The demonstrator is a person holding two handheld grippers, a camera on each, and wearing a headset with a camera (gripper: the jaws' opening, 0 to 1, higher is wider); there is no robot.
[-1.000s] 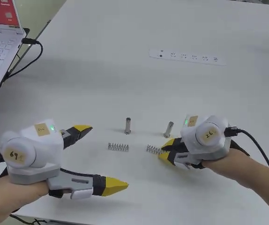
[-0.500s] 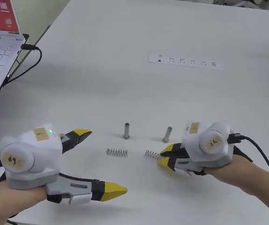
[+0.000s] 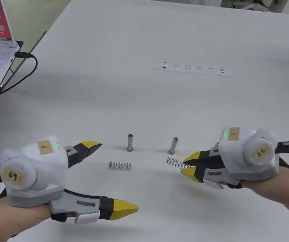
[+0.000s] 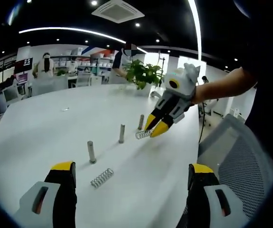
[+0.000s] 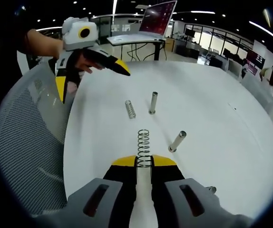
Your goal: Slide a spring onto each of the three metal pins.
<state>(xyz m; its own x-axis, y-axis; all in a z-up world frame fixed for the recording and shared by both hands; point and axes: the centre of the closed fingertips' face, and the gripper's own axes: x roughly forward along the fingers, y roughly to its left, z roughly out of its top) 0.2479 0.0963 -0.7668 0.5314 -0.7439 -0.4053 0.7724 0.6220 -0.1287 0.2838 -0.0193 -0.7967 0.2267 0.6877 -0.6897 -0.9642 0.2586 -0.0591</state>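
While the head view has the right gripper (image 3: 187,166) with jaws clenched on one end of a spring (image 3: 174,162) near a pin (image 3: 173,145), the left gripper (image 3: 115,176) has its jaws released. In the left gripper view a loose spring (image 4: 102,177) lies on the bench (image 4: 41,128). In the right gripper view the held spring juts forward; it looks like light, bendy wire, best pinched gently at an end.

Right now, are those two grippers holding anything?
Left gripper: open, holding nothing.
Right gripper: shut on a spring.
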